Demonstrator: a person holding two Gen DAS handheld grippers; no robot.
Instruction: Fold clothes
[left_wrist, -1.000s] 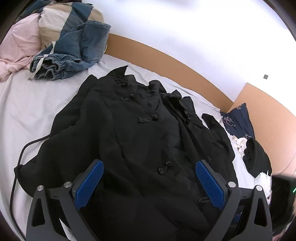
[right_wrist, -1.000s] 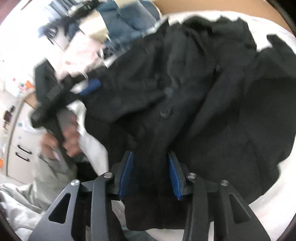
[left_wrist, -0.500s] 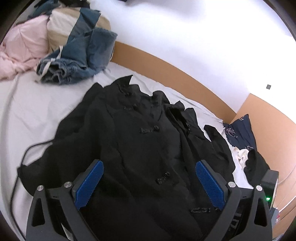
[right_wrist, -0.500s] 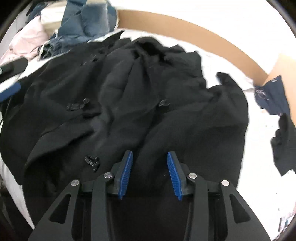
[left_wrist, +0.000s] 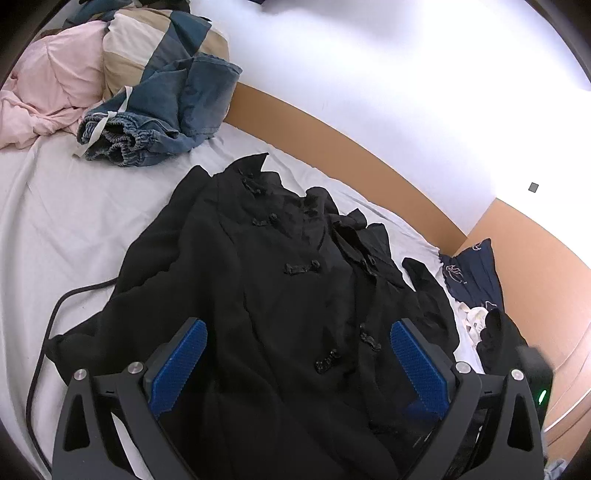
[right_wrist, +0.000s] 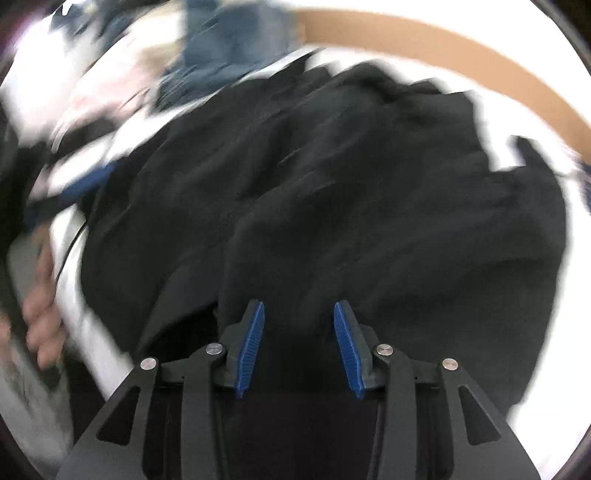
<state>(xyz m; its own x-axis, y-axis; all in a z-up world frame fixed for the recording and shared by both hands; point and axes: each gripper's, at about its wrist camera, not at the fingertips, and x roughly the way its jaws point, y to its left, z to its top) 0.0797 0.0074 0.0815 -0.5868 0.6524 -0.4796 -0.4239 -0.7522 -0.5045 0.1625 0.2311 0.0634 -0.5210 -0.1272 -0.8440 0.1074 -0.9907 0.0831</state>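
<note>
A black coat (left_wrist: 280, 295) with frog-style fastenings lies spread front-up on the white bed sheet (left_wrist: 74, 229), collar toward the headboard, its right side rumpled and bunched. It is laid out rather than folded, so I judge the work to be at the flattening or early folding of this garment. The next move calls for a firm hold on a hem or side edge, and for drawing the cloth taut before any panel is turned over.

The left hand-held gripper (left_wrist: 299, 363) hovers above the lower part of the coat with its jaws spread wide and nothing between them. The right hand-held gripper (right_wrist: 299, 347) has its jaws partly apart over the coat's lower edge. That view is smeared by motion, so whether cloth is pinched between them I cannot tell.

Jeans (left_wrist: 159, 122) and a pink garment (left_wrist: 48, 88) lie heaped near the pillow, well apart from the coat.
</note>
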